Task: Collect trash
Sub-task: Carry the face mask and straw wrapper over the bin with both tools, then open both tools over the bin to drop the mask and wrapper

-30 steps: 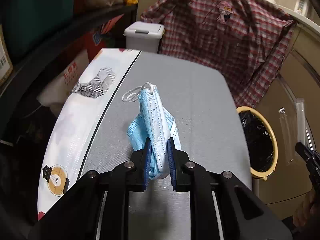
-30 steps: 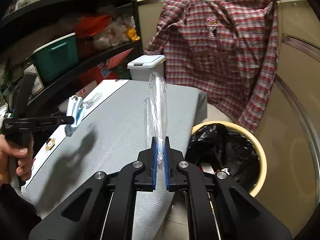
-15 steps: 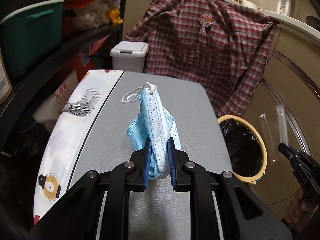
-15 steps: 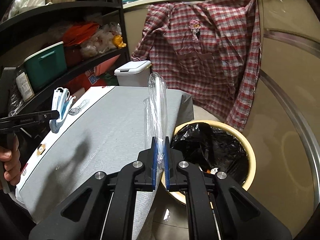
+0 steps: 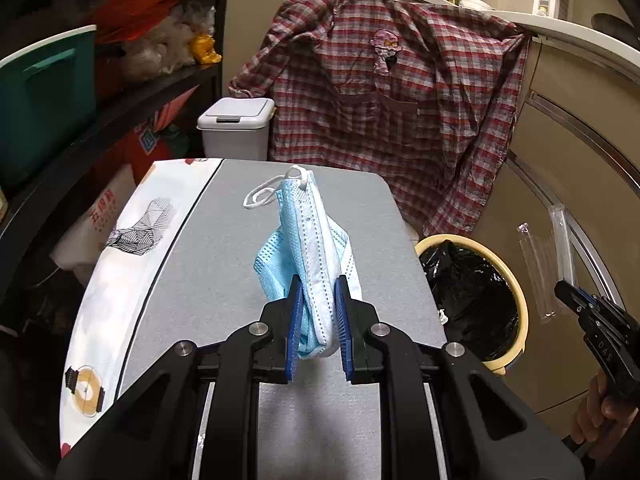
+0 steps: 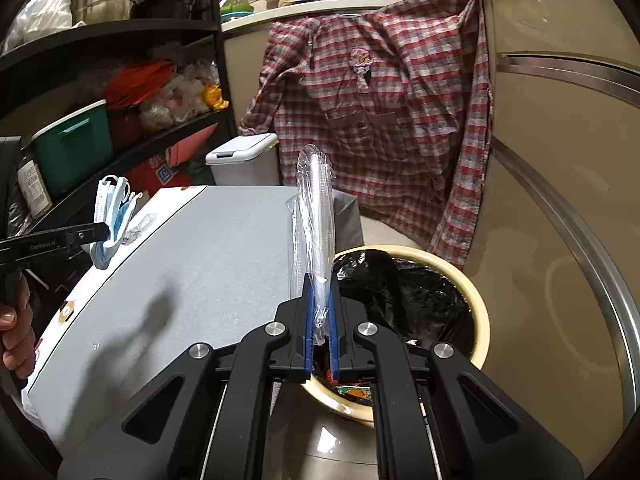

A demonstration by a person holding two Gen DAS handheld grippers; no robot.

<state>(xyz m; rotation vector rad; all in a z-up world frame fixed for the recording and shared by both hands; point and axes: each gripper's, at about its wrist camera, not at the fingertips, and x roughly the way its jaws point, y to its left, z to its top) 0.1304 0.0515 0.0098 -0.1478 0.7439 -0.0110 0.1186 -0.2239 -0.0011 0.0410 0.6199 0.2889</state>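
Right wrist view: our right tongs [image 6: 321, 320] clamped the clear wrapper [image 6: 316, 220] above the bin [image 6: 482, 320]; left tongs [image 5: 318, 320] gripped the mask [image 5: 310, 248]; both undropped.

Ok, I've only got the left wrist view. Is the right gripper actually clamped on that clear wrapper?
Observer: Yes, the right gripper is shut on the clear wrapper, which stands upright between its fingers.
Operator: Is it at the bin?
Observer: Its tips overlap the near rim of the yellow bin, just past the table edge.
Operator: And my mask?
Observer: The left gripper holds the blue mask off the table, over its white left side.
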